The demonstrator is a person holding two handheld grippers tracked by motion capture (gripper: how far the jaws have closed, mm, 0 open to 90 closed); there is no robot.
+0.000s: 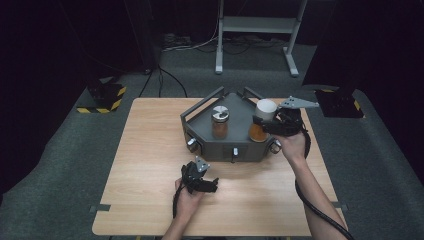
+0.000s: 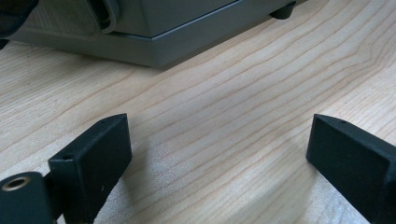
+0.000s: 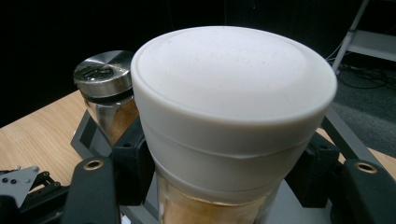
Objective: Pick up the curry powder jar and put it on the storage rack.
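White-lidded jar sits clamped in our right tool, whose jaws press on its body just under the lid, at about 2 o'clock of the worktop, over the right side of the grey tray. We judge the jar is upright, with orange-brown powder showing through the glass below the lid.

Risks as we see them: the grip is high and on smooth glass, so the jar may slip or swing if we tilt the hand; the lid could work loose if the jaws ride up onto it; and the neighbouring metal-lidded jar, standing near at 9 o'clock of the held one, could be knocked over by a sideways move. The tray's raised rails may catch the jar's base if it travels low.

Our left tool rests at 6 o'clock on the worktop, jaws apart and holding nothing.

Count: two jars, one tray, two tools, one worktop.
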